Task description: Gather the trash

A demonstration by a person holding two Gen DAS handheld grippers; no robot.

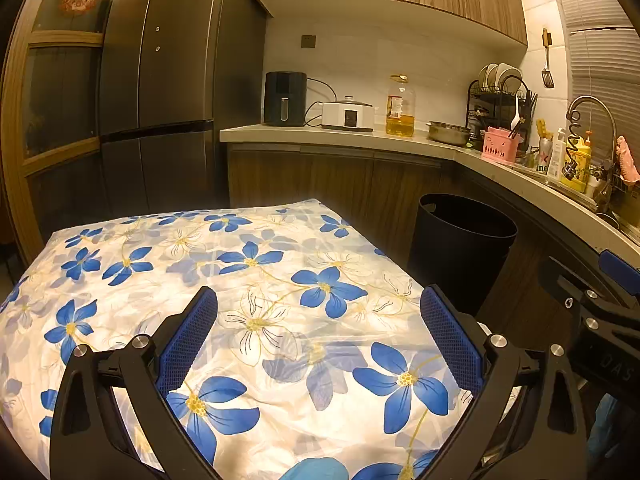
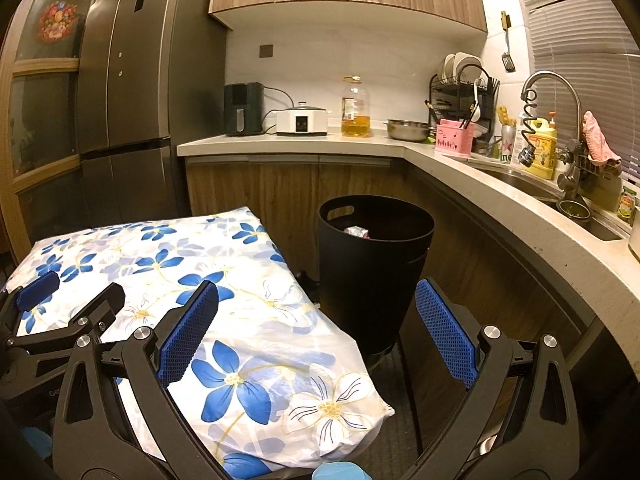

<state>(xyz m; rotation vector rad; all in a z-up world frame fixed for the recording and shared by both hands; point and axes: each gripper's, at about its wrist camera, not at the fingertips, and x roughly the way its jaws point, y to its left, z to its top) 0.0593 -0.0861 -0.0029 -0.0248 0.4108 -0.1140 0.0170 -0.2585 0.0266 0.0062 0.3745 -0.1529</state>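
Kitchen, dim warm light. Item: floral-clothed desk (image 1: 248,280), bare beneath both sets of fingers. Left gripper (image 1: 320,336) and right gripper (image 2: 316,332): spread wide, empty. Beyond the right fingers: black bin (image 2: 372,264), crumpled trash (image 2: 357,232) inside; likely light, soft, pinch anywhere.

One bin (image 2: 374,264) stands right of one flowered table (image 2: 168,264), with one piece of trash (image 2: 357,232) visible inside it. On the far counter (image 2: 280,142) sit one air fryer (image 2: 242,109), one cooker (image 2: 301,120), one oil bottle (image 2: 355,107), one steel bowl (image 2: 408,130) and one pink caddy (image 2: 454,138). Two grippers show, left (image 1: 319,312) and right (image 2: 316,306).
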